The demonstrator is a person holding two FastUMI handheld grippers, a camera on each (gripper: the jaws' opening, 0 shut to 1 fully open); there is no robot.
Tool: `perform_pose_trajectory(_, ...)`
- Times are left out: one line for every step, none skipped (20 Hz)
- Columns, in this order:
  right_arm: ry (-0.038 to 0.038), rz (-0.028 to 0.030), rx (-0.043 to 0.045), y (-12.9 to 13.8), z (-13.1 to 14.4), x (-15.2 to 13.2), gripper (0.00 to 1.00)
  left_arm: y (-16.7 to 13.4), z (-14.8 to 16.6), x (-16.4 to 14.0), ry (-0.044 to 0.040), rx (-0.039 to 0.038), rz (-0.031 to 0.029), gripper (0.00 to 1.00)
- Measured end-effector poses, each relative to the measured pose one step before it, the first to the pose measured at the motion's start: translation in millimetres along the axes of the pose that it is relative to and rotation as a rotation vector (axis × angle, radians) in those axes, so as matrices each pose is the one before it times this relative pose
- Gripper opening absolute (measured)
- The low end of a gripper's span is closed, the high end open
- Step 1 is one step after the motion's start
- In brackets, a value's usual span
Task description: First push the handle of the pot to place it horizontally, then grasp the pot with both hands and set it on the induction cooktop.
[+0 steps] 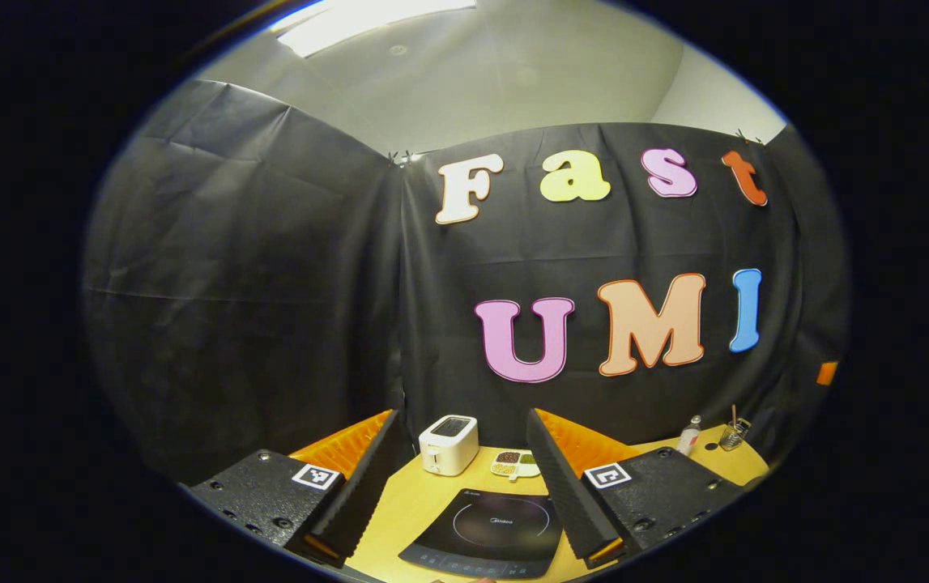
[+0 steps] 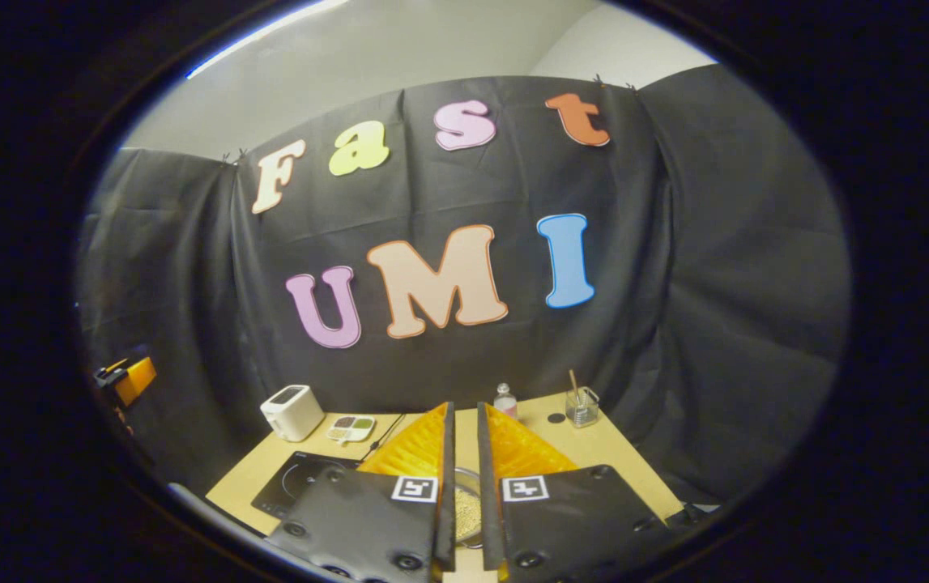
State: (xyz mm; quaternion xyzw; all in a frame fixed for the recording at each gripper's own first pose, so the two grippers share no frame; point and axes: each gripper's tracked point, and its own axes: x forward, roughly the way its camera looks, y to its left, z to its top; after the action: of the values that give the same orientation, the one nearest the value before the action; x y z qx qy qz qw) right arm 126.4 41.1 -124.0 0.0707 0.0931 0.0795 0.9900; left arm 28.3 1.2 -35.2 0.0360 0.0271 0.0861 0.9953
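The black induction cooktop (image 1: 480,530) lies on the wooden table (image 1: 399,502) just ahead of my left gripper (image 1: 461,413), whose fingers stand wide apart with nothing between them. In the right gripper view the cooktop (image 2: 294,482) sits to the left. My right gripper (image 2: 465,405) has its fingers drawn together to a thin slit. Through that slit shows a strip of the pot (image 2: 466,506), with a round rim and pale grains inside. The pot's handle is hidden behind the fingers. An orange and black piece at the left edge looks like the left gripper (image 2: 125,379).
A white toaster (image 1: 448,444) and a small divided dish (image 1: 515,464) stand behind the cooktop. At the back right are a small bottle (image 2: 504,398) and a glass with a stick in it (image 2: 581,406). Black cloth walls close the table (image 2: 594,453) at the back and sides.
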Motion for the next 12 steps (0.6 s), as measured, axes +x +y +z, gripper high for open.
perform_pose_trajectory(0.00179,-0.00770,-0.00698,-6.03,-2.22,6.21,0.06,-1.80,1.00,2.20,-0.00323,-0.00793,0.00693,0.94)
perform_pose_trajectory(0.00944,-0.00015,-0.00400,-4.32,-5.30,5.62,0.05,-3.28,0.38,1.84,-0.00437,-0.00977,0.00603,0.94)
perform_pose_trajectory(0.01557,-0.00050,-0.00275,-3.87,-9.56,5.10,0.14,-2.38,-0.70,1.56,-0.00110,-0.00840,0.00732,0.94)
perform_pose_trajectory(0.02168,-0.00241,-0.00052,-5.04,-9.70,5.12,0.14,-2.16,-2.97,1.77,0.00065,-0.00428,0.00672,0.94)
perform_pose_trajectory(0.02463,0.00167,0.00325,-4.65,-10.72,4.17,0.06,-1.68,-1.52,2.58,0.00290,-0.00032,0.00837,0.94)
perform_pose_trajectory(0.02879,0.00444,0.00383,-2.43,-12.26,3.67,0.19,-1.05,-4.01,3.56,0.00299,0.00137,0.01063,0.94)
perform_pose_trajectory(0.03264,0.00534,0.00263,-2.94,-14.99,3.94,0.16,-0.45,-2.99,1.76,-0.00020,0.00004,0.01047,0.94)
perform_pose_trajectory(0.03935,0.00541,0.00297,-2.64,-15.15,3.48,0.13,-1.12,-2.27,2.49,0.00390,-0.00134,0.01014,0.92)
perform_pose_trajectory(0.04127,0.00945,0.00688,-1.34,-16.06,3.45,0.06,-0.72,-2.88,2.39,0.00565,-0.00275,0.01063,0.92)
perform_pose_trajectory(0.04077,0.01587,0.01446,0.76,-15.43,2.96,0.06,-0.05,-3.57,1.80,0.00631,-0.00296,0.01066,0.94)
perform_pose_trajectory(0.04102,0.01443,0.01552,1.33,-16.40,3.85,0.06,-0.05,-5.44,1.91,0.00610,-0.00257,0.01064,0.94)
perform_pose_trajectory(0.04297,0.00911,0.01366,-0.03,-16.12,4.81,0.06,0.99,-2.63,1.23,0.00600,-0.00038,0.01262,0.92)
